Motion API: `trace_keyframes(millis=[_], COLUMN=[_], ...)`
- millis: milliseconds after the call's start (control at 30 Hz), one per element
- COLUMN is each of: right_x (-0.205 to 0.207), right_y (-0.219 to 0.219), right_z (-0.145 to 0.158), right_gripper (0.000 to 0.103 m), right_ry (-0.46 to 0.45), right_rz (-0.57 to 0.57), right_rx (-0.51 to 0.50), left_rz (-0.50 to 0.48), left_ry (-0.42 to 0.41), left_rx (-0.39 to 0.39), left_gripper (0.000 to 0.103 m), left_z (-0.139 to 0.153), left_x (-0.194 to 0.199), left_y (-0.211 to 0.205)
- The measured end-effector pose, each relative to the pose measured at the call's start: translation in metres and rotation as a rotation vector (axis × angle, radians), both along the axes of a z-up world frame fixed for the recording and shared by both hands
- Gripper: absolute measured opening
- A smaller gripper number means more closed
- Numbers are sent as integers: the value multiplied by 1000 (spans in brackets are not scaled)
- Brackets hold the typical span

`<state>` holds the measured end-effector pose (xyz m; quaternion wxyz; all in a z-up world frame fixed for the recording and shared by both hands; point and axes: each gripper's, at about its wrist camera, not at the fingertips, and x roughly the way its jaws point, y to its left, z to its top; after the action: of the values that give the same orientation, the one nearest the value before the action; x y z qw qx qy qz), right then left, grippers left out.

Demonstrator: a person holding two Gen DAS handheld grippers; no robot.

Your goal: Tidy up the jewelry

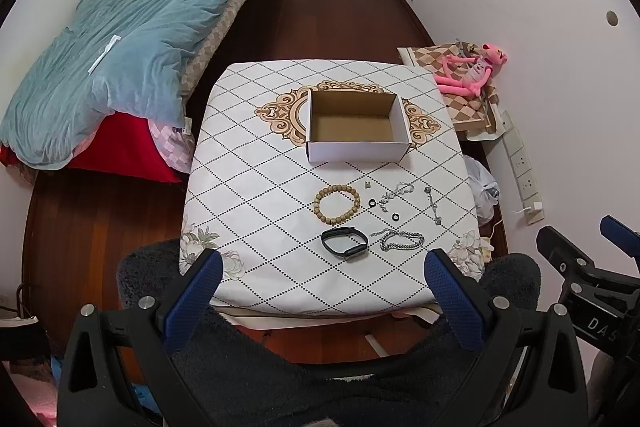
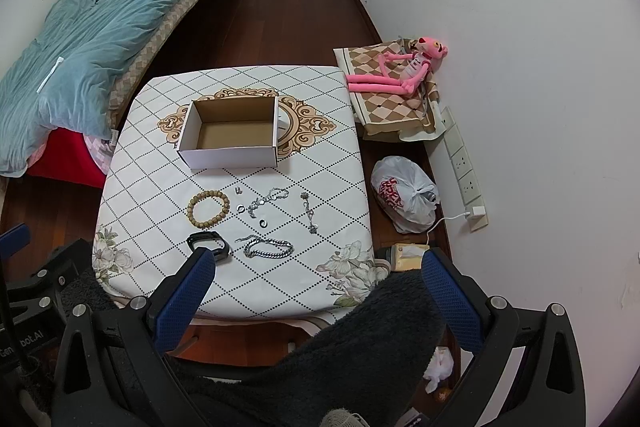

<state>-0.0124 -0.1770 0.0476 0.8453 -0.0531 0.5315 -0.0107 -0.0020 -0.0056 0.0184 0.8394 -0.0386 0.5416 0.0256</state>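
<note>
Hovering short of the desk's [image 1: 280, 267] near edge: left gripper [image 1: 322, 291] and right gripper [image 2: 316, 291], both spread wide, holding nothing. Nearest on the cloth, black fitness band [image 1: 345, 243], springy loop, best pinched across the strap; just right of it, silver curb-chain bracelet [image 1: 402, 239], limp and slippery, likely to slump unless bunched. Farther on, wooden bead bracelet [image 1: 337, 205], light, elastic, easy at any bead; small black rings [image 1: 372, 203] and thin chains [image 1: 394, 195], fiddly. Farthest, open cardboard box [image 1: 356, 151], empty.
</note>
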Motion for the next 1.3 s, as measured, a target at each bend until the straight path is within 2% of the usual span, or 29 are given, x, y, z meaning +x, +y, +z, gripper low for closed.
trace_keyframes(millis=[267, 433, 633, 733, 833, 933, 1033, 1133, 1233, 1267, 1300], right_x=[1, 20, 53, 64, 69, 70, 72, 76, 81, 83, 85], right_y=[-5, -20, -37, -42, -46, -46, -45, -39, -31, -29, -28], right_z=[1, -25, -110, -170, -220, -252, -271, -283, -289, -291, -294], right_gripper=[103, 103, 103, 98, 95, 92, 86, 82, 77, 72, 70], right_ry=[-12, -1, 129, 240, 321, 361, 374, 372, 363, 366, 374], right_rz=[-11, -58, -112, -133, -156, -170, -176, -169, -153, -150, -147], right_rx=[16, 36, 90, 119, 135, 151, 164, 178, 178, 175, 175], left_rz=[-4, 40, 64, 47, 36, 39, 46, 45, 24, 14, -2], left_ry=[-7, 18, 104, 174, 244, 300, 326, 357, 362, 349, 329], left_rx=[3, 30, 118, 144, 137, 97, 38, -8, -26, -12, -9], left_gripper=[103, 103, 103, 103, 102, 102, 92, 76, 53, 48, 38], left_z=[-7, -44, -116, -157, -191, -219, -241, -258, -269, -270, -268], left_x=[1, 27, 55, 66, 72, 77, 83, 88, 92, 92, 91], left_y=[-2, 8, 15, 13, 12, 12, 14, 13, 10, 8, 6])
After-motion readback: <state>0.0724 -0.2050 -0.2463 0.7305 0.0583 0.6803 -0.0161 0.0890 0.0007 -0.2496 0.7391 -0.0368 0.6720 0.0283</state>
